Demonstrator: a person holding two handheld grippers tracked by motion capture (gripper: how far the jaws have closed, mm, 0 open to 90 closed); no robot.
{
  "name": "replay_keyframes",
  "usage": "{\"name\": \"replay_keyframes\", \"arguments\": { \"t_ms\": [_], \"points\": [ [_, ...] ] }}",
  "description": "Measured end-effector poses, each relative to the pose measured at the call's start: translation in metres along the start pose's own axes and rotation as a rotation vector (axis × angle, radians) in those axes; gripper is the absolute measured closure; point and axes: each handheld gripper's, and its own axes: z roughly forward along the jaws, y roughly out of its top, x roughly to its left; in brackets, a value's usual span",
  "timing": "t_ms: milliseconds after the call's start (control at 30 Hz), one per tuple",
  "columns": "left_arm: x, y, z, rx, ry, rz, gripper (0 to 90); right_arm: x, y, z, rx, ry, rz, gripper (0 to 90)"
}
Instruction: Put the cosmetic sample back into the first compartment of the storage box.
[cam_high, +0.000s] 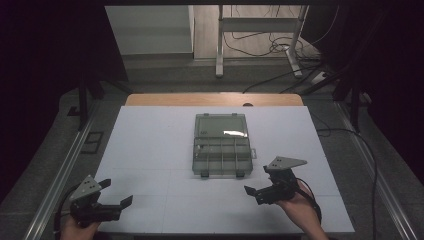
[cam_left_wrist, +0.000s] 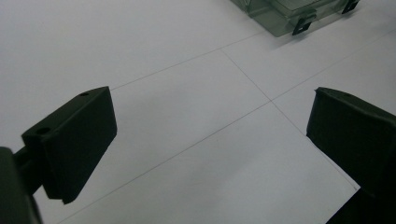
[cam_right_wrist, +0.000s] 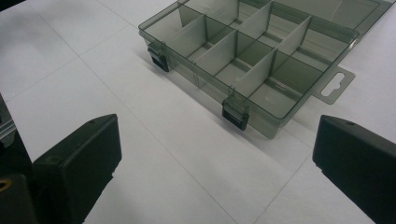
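Right now the open box (cam_high: 221, 145) is sitting on the white mat (cam_high: 150, 150), lid flat behind it. Near its front, the right gripper (cam_high: 259, 191) is gaping wide and empty. Bumping a black latch (cam_right_wrist: 235, 113) could be pushing the light box away.

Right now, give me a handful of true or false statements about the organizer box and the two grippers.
1. The organizer box lies open on the white table. True.
2. The right gripper is clamped on a latch. False: its jaws stand wide apart with nothing between them, short of the box.
3. The left gripper is open over bare table. True.
4. The compartments are packed with screws. False: those in the right gripper view look empty.
5. Two dark latches sit on the box's front edge. True.
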Motion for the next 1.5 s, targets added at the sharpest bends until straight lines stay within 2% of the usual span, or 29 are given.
{"name": "replay_keyframes", "arguments": {
  "t_ms": [367,767,1367,1500],
  "points": [
    [0.0,0.0,0.0,0.004,0.003,0.002,2.2,0.0,-0.008,-0.013,-0.006,-0.012,0.014,1.0],
    [0.0,0.0,0.0,0.001,0.001,-0.004,2.2,-0.003,-0.025,-0.028,-0.003,-0.065,0.023,1.1],
    [0.001,0.0,0.0,0.003,0.001,-0.007,2.2,-0.01,-0.046,-0.049,-0.027,-0.104,0.057,1.0],
    [0.0,0.0,0.0,0.002,0.002,-0.006,2.2,-0.012,-0.054,-0.053,-0.017,-0.121,0.071,0.9]
  ]
}}
